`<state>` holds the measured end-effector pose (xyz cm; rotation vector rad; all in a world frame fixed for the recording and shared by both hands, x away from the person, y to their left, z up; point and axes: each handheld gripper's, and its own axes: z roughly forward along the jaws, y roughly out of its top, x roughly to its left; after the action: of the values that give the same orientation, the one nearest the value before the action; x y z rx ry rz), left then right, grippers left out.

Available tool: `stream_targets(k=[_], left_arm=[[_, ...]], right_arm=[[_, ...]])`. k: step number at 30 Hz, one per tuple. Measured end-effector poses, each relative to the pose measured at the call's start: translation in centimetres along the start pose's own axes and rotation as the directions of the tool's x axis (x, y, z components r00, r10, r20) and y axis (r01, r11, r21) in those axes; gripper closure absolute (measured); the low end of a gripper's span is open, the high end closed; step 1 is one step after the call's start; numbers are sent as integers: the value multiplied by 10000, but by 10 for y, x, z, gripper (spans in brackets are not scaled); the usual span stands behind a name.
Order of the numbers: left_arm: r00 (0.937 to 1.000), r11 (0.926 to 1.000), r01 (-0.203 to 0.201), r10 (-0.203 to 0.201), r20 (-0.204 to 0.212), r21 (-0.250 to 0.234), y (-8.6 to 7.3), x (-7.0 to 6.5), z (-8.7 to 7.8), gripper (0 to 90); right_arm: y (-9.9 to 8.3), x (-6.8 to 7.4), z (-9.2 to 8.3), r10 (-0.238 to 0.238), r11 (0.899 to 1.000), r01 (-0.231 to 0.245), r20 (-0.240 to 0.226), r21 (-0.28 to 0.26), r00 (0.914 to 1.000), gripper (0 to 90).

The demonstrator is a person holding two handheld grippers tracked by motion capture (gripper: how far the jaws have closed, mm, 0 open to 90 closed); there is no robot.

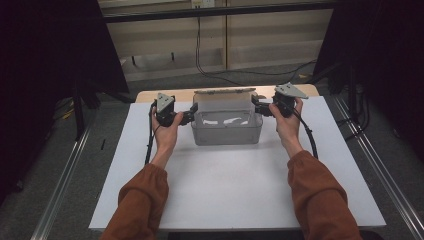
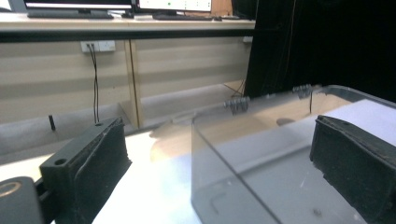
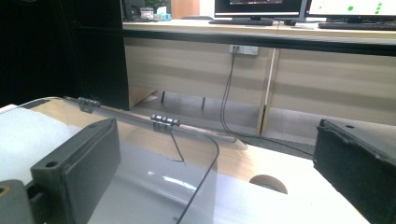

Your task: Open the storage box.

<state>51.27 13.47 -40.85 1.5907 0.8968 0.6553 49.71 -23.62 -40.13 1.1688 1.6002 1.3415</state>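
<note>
White table top (image 1: pixel 225 185), wall socket (image 2: pixel 98 45) (cables hanging), monitors (image 3: pixel 256 7) behind.

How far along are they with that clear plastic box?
Done: the clear hinged box sits on the white table with its lid open at the back. In hand: the left gripper and right gripper each straddle an end wall, jaws open, one inside and one outside. Left: neither has closed on a wall, and the box rests on the table.

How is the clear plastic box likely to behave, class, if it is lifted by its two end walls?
The clear plastic box looks thin-walled and holds nothing, so it is probably light. Its walls may flex between the jaws of the left gripper and right gripper. The smooth plastic could slip, and the open hinged lid may swing.
</note>
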Motion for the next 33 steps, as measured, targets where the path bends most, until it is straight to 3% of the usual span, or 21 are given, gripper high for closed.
stream_targets(k=[4, 11, 16, 20, 22, 29, 33], left_arm=[[10000, 10000, -22, 22, -32, -51, -4, 0, -5, 39], [9988, 9984, -495, 493, -72, -265, -6, 1, -16, 39], [9994, 9988, -339, 341, 46, -365, -7, -3, -26, 39], [10000, 9989, 0, -5, -99, -461, -6, -5, -35, 39], [9998, 9987, 190, -188, 50, -472, -5, -6, -39, 39], [9999, 9990, 24, -18, 124, -448, -11, -11, -55, 39], [9998, 9989, 177, -173, 94, -445, -18, -12, -63, 39]], right_arm=[[-3, 2, -7, -157, 9999, 157, 37, -3, 9999, 0], [-6, 5, -18, -441, 9990, 441, 115, 25, 9990, 0], [-8, 8, -26, -462, 9988, 463, 31, -149, 9989, 0], [-7, 13, -33, -271, 9996, 268, -211, -130, 9994, 0], [-7, 14, -37, -263, 9995, 257, -333, -161, 9991, 0], [-15, 16, -51, -406, 9992, 405, -138, -48, 9991, 0], [-16, 17, -59, -523, 9985, 521, -92, -152, 9986, 0]])
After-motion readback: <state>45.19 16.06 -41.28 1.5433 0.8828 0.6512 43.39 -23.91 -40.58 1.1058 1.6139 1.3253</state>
